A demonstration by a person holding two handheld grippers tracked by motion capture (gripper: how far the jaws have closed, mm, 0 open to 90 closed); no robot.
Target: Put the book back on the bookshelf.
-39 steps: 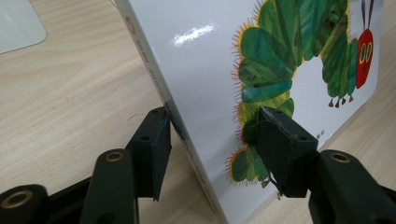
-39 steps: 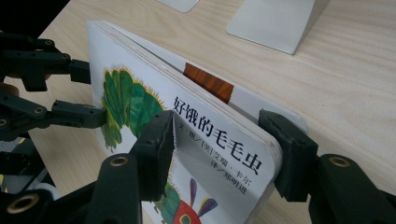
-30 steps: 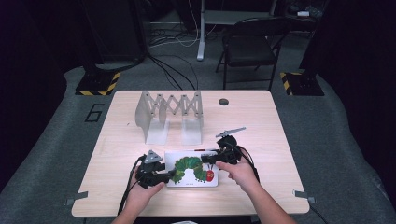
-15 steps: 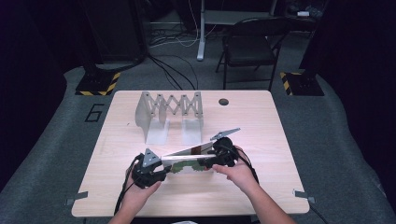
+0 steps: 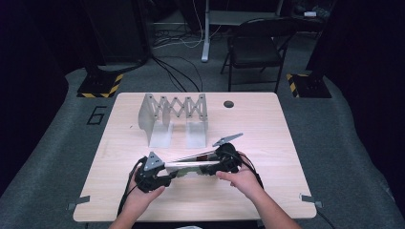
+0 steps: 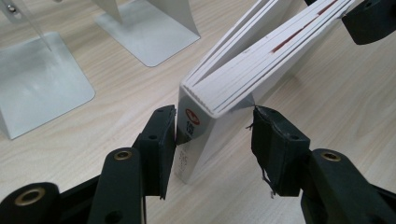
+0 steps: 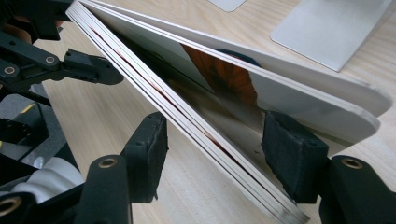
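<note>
- The left hand (image 5: 143, 195) comes in from 6 o'clock in the high view, forearm angled toward 12, and wraps the left hand-held gripper (image 5: 155, 172) near the table's front edge, at about 7 o'clock of the table (image 5: 267, 143) centre.
- The right hand (image 5: 241, 179) enters from 5 o'clock, forearm slanting up toward 11, and grips the right hand-held gripper (image 5: 224, 160), which sits slightly farther back than the left one.
- Between the two grippers spans a white board book (image 5: 191, 164), lifted edge-on and tilted, its right end higher than its left.
- In the left gripper view, the left hand-held gripper (image 6: 212, 135) has its jaws set moderately wide around the book's (image 6: 224, 88) spine corner; the left pad touches the spine side, while the right pad sits just beside the other face, and I cannot tell whether it touches.
- In the right gripper view, the right hand-held gripper (image 7: 215, 149) straddles the book's (image 7: 289, 88) pages, jaws moderately wide; the pages fan apart there, showing an orange and dark picture inside, and the right pad lies under the upper leaves.
- The left hand-held gripper (image 7: 70, 63) shows at 10 o'clock of that view, at the book's far end.
- A grey expanding rack (image 5: 174, 119) stands on the table at 12 o'clock of the book, well apart.
</note>
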